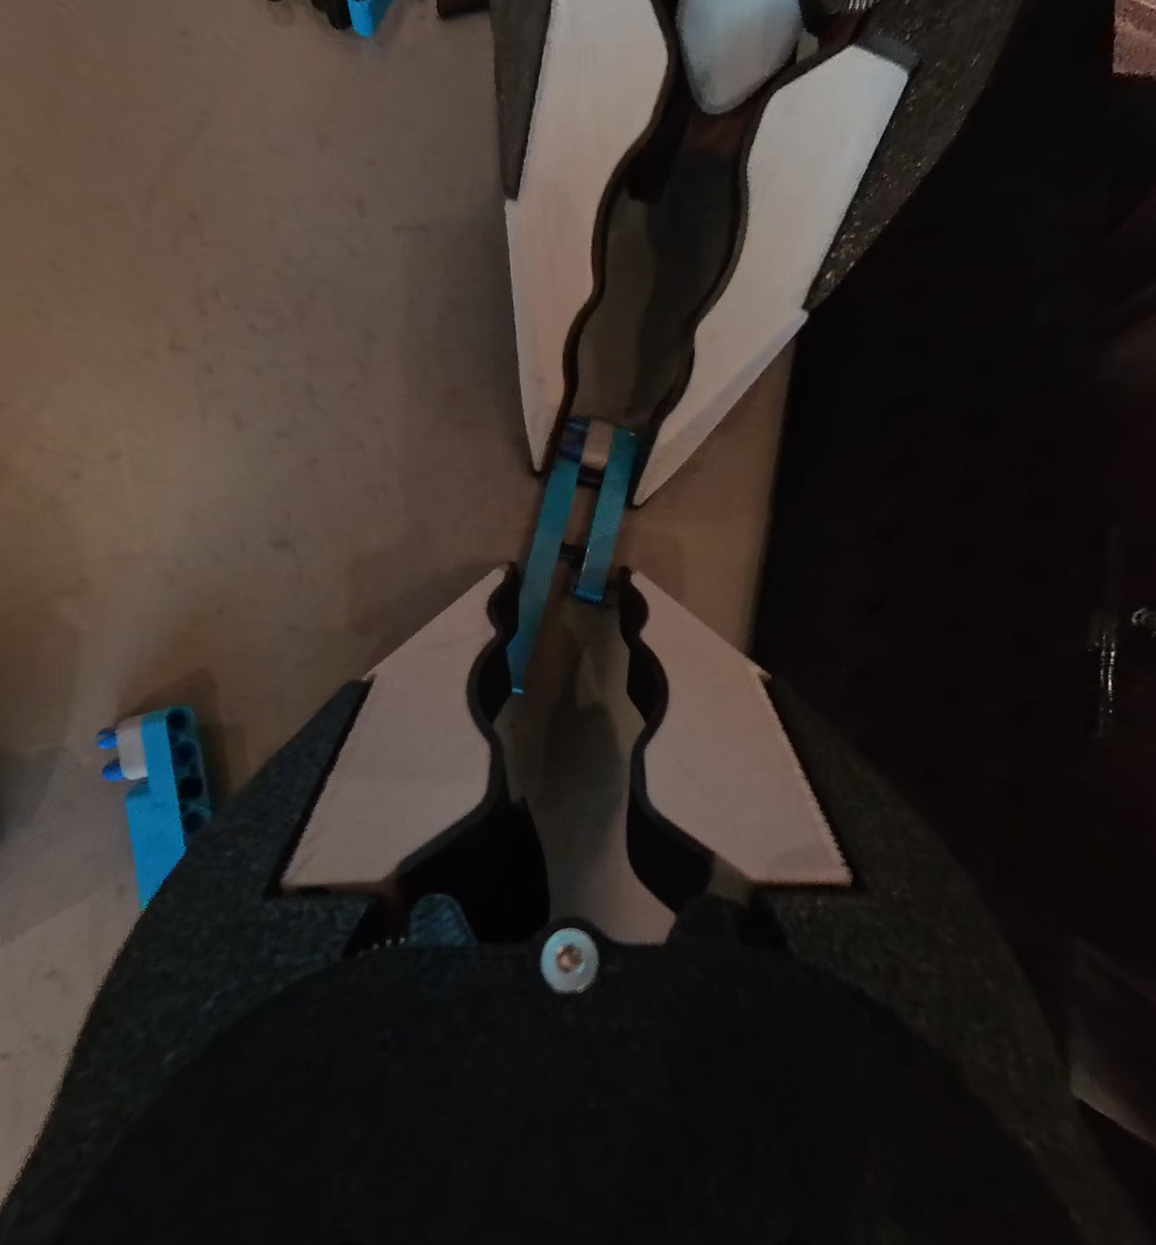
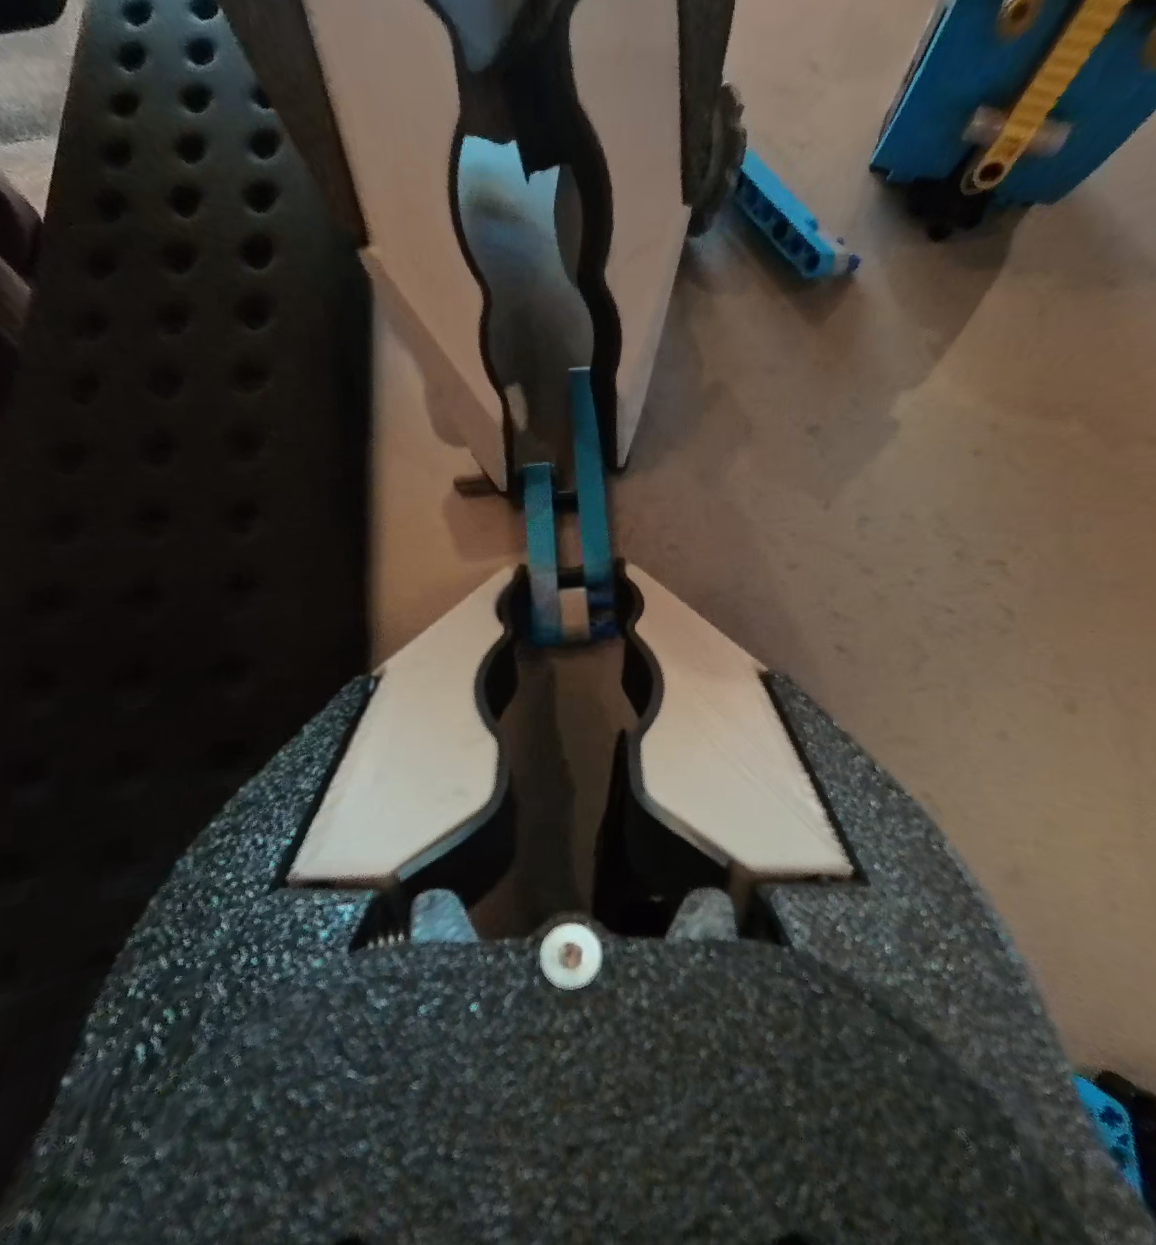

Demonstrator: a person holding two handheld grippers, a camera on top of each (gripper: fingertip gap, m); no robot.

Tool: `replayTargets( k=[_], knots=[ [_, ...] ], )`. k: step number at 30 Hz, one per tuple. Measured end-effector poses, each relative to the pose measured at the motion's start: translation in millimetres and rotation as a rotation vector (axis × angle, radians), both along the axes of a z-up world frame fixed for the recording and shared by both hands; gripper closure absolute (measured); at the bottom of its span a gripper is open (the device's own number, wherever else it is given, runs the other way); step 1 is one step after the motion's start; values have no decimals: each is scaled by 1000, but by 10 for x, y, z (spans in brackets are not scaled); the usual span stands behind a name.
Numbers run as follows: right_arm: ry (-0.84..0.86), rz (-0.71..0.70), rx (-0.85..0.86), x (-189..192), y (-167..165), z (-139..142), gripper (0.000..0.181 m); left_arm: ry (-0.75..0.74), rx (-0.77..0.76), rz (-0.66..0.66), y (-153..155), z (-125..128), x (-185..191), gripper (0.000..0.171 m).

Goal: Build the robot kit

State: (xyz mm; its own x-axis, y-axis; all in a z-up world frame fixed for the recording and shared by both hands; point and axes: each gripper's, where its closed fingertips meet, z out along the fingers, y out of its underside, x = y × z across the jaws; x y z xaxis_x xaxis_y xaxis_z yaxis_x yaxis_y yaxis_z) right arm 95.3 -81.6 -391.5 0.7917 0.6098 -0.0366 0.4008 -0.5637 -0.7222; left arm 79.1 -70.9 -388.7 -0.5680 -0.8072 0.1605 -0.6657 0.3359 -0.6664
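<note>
— Held where?
— Between the two grippers, above the tan surface (image 1: 225,337), near its edge. Blue beam assembly (image 1: 578,532): two thin blue beams side by side, joined by short black pins.
— Long axis?
— Along the line from one gripper to the other, nearly straight up the frame in both wrist views, leaning slightly. One beam reaching further into the left gripper (image 1: 565,583), the other ending just at its tips.
— Left fingers (image 1: 427,741)?
— Set narrowly around the near end, the longer beam lying against one inner edge. Firm clamping or not: cannot tell.
— Right gripper (image 2: 571,593)?
— Fingers (image 2: 710,741) closed on the other end of the assembly (image 2: 565,546), where a pale piece sits between the beams.
— Nearby?
— Loose blue perforated beam with white block (image 1: 157,788) lying on the surface beside the left gripper. Another blue holed beam (image 2: 787,219) and a larger blue build with a yellow strip (image 2: 1033,94) farther off. Black perforated panel (image 2: 157,404) past the surface's edge.
</note>
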Motion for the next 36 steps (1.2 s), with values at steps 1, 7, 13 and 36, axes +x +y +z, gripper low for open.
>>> replayTargets(
  k=[1,7,13,36],
  knots=[
    [2,2,0,-2,1,1,155,1,3,-1,-2,-1,0,142],
    [-6,35,10,-9,4,0,156,1,54,-17,-11,-11,6,143],
    [-24,87,24,-35,-6,1,158,-37,127,-12,-25,-31,8,147],
    [0,144,39,-64,-13,26,159,61,58,-25,-77,-4,-60,143]
  ],
)
